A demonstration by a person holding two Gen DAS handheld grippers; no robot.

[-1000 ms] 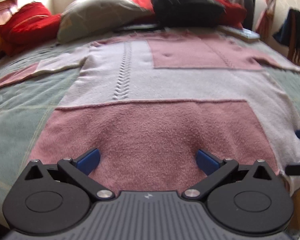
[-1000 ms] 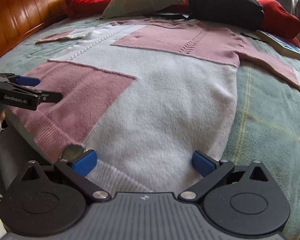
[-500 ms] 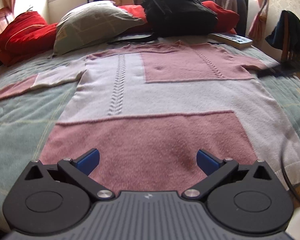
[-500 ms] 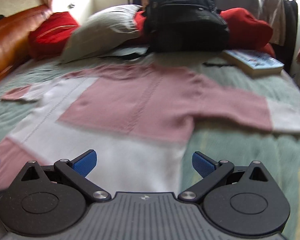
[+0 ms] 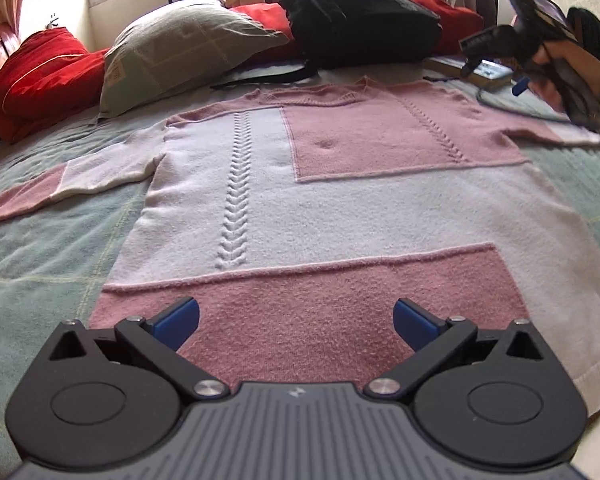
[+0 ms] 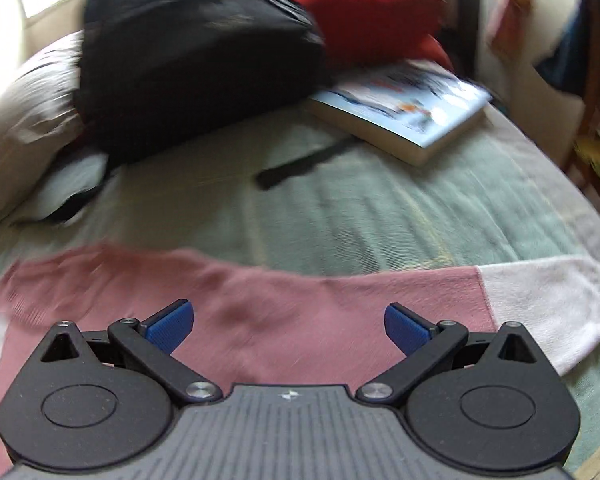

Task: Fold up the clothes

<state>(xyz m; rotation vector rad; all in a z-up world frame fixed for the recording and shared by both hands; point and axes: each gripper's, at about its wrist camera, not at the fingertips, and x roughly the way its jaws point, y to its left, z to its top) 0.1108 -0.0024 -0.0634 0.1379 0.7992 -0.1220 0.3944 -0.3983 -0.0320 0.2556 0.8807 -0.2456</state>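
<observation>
Sweater (image 5: 340,208) flat, collar pointing toward pillows (image 5: 180,60).

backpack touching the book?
Cannot tell. In the right wrist view the black backpack overlaps the book's near corner, but motion blur hides whether they meet; the left wrist view shows no plain gap.

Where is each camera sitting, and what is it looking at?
Left wrist: sits on the left gripper by the sweater's hem, looking up the bed to the backpack; its open blue fingers show, and the right gripper held by a hand.
Right wrist: sits on the right gripper over the sweater's sleeve, looking at the book and backpack; only its open fingers show.
Both share the sweater, backpack and book.
</observation>
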